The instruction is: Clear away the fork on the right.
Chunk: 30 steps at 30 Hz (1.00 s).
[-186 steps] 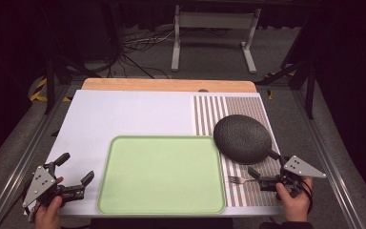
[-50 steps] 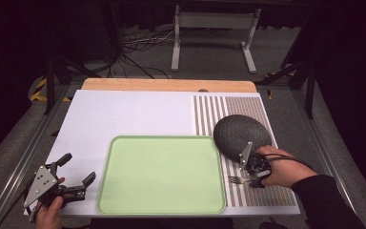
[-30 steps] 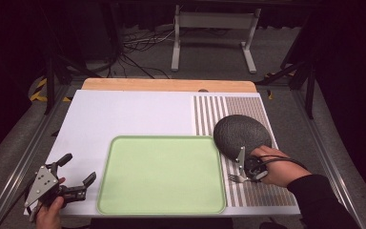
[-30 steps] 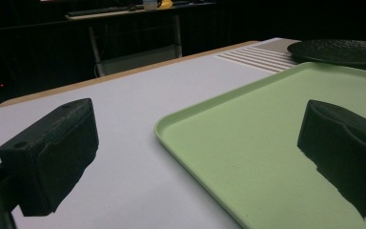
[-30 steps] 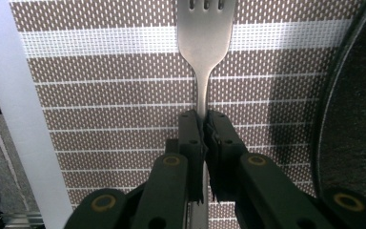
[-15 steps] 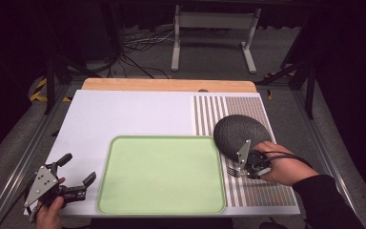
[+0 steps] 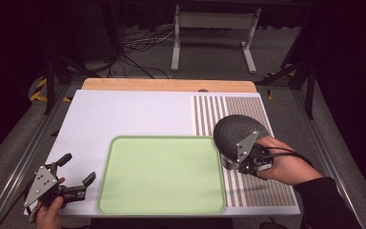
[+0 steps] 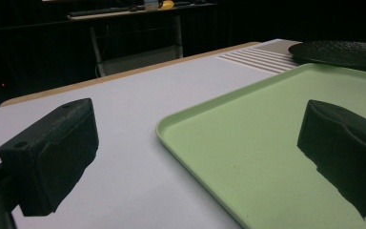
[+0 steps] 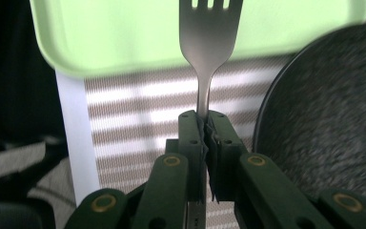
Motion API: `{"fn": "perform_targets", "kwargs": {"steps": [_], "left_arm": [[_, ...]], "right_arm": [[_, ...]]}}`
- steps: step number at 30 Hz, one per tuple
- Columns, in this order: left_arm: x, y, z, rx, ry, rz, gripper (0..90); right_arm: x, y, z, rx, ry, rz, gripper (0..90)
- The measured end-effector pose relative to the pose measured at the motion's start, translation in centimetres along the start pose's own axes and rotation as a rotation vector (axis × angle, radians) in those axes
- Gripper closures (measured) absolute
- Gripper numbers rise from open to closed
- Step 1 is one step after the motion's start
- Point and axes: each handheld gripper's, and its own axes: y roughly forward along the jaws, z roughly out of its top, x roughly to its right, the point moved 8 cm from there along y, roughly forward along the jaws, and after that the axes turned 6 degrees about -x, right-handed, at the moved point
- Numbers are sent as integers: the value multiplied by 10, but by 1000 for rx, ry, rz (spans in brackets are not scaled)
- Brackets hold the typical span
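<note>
A silver fork (image 9: 208, 43) is clamped by its handle in my right gripper (image 9: 205, 125), tines pointing at the green tray (image 9: 124, 38). In the high view this right gripper (image 7: 232, 162) hovers over the striped mat (image 7: 248, 107), between the tray's right edge and the near rim of a dark round plate (image 7: 238, 131). My left gripper (image 7: 79, 168) rests at the table's front left corner, open and holding nothing. From the left gripper view its fingers (image 8: 52, 152) frame the tray's corner (image 8: 267, 143), and the plate (image 8: 338, 50) lies far off.
The white table top (image 7: 128, 114) stretches behind the tray (image 7: 162, 176), with a wooden strip (image 7: 167, 85) along its far edge. A metal stand (image 7: 212, 28) and cables lie on the floor beyond. Rails run along both table sides.
My right gripper came in from the table's right edge, shut on the fork lying on the striped mat and lifted it beside the plate. The left gripper has stayed put.
</note>
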Motion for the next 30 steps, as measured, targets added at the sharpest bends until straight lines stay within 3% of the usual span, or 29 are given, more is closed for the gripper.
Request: {"fn": "perform_targets", "kwargs": {"steps": [6, 18, 23, 30], "left_arm": [[0, 0, 0, -1, -1, 1, 7], [-1, 0, -1, -8, -4, 7, 8], [-1, 0, -1, -8, -4, 5, 8], [-1, 0, 0, -4, -4, 3, 8]], "right_arm": [[3, -11, 16, 114, 19, -26, 855], [8, -18, 45, 193, 155, -31, 855], [6, -21, 59, 207, 271, 17, 856], [8, -23, 73, 206, 416, 19, 856]]}}
